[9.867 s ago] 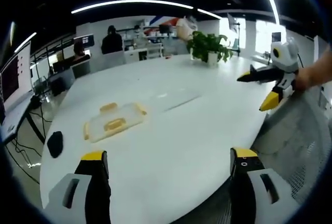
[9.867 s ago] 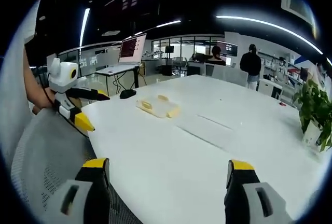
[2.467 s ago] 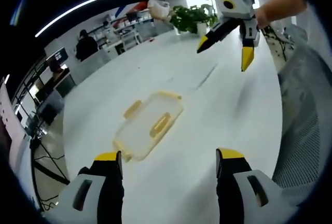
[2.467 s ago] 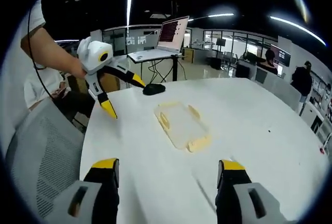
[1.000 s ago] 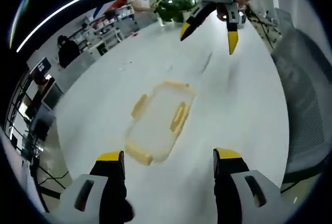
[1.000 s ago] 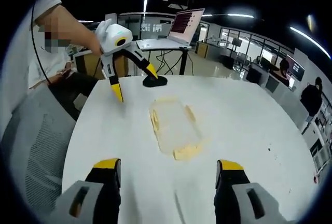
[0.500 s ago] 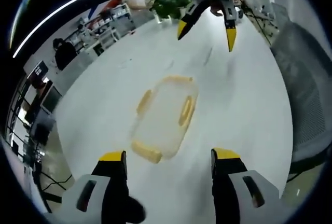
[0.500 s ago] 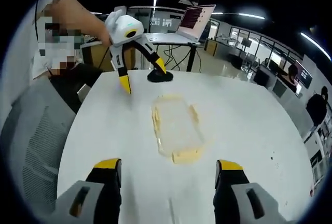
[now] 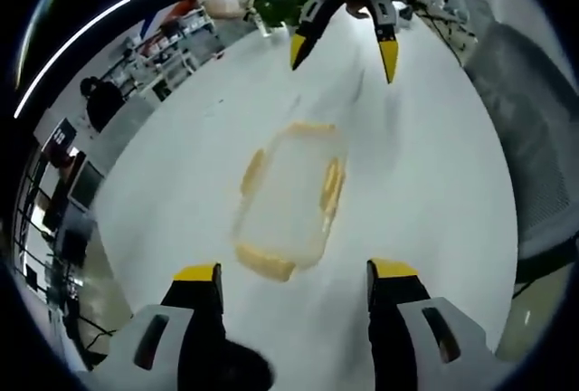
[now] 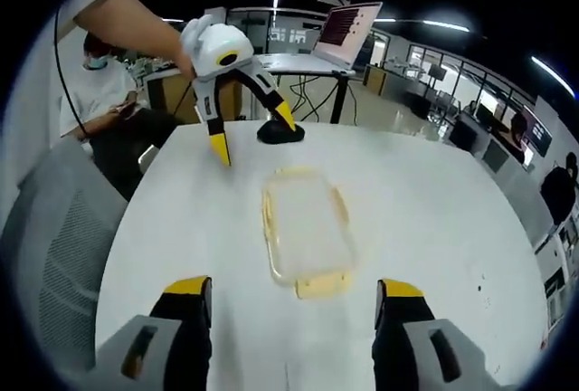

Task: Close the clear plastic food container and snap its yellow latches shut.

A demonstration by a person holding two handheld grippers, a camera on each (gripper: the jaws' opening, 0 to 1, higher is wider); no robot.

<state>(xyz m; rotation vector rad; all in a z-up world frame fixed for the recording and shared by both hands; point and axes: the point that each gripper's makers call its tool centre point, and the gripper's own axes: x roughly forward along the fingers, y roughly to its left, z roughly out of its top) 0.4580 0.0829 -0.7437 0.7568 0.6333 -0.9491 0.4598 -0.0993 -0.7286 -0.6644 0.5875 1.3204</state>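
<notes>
— Where's the clear container [image 9: 288, 194] lying?

— Flat on the white table [image 9: 425, 183], between the two grippers, touched by neither. In the right gripper view its long axis runs from the left gripper [image 10: 253, 127] toward the right gripper [image 10: 290, 305], a yellow latch [image 10: 321, 284] at the near end.

— And the jaws?

— Both spread wide, holding nothing. In the left gripper view the left gripper [image 9: 288, 287] sits low and the right gripper [image 9: 340, 49] hangs beyond the container.

— The room?

— An open office: a mesh chair [image 10: 50, 255], a black mouse [image 10: 280, 132], an open laptop [image 10: 339, 29], a potted plant [image 9: 276, 4].
</notes>
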